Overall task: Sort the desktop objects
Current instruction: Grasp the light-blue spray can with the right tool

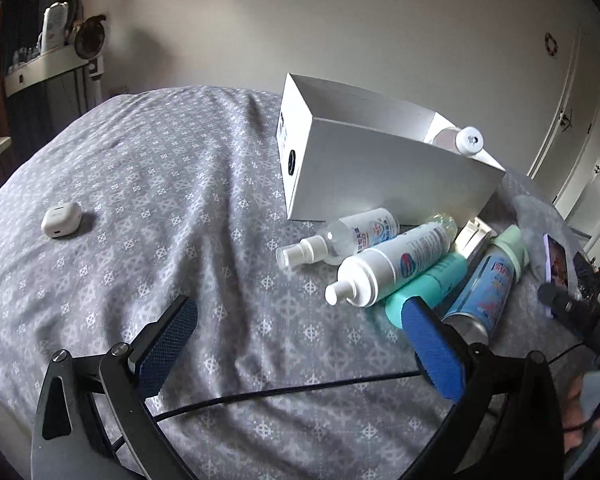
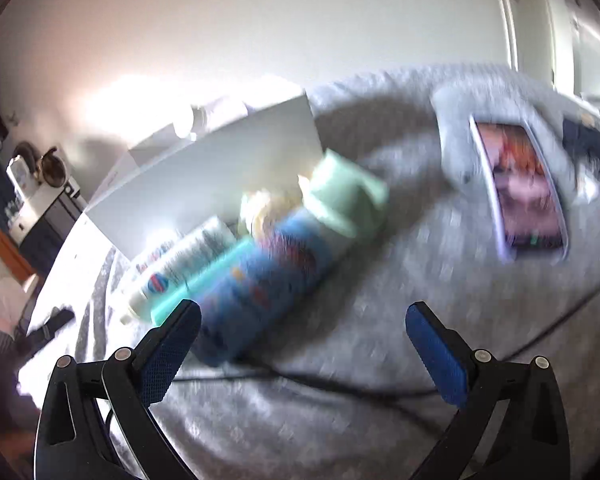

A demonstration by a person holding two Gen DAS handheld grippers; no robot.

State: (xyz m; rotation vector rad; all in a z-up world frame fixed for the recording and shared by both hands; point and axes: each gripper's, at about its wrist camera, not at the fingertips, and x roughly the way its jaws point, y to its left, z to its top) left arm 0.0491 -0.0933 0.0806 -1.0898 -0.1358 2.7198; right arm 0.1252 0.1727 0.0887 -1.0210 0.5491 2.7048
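A grey patterned cloth [image 1: 148,184] covers the work surface, rumpled into folds, with a plain pale wall behind. A white open-topped box [image 1: 380,172] stands toward the back, and a white-capped bottle [image 1: 466,140] pokes above its far rim, the rest of it hidden by the box wall. Just in front of the box lie four containers side by side, touching: a small clear spray bottle [image 1: 340,236], a white pump bottle [image 1: 392,264], a teal tube [image 1: 428,284] partly covered by a gripper finger, and a blue aerosol can with a pale green cap [image 1: 488,280]. A white earbud case [image 1: 60,220] sits well apart on the cloth to the left. A phone [image 2: 520,188] rests on the cloth to the right (its screen too blurred to read). The left gripper [image 1: 300,336] hangs wide open above the cloth, holding nothing. The right gripper [image 2: 302,340] is likewise spread wide and empty, near the can's base; that whole view is smeared by motion blur.
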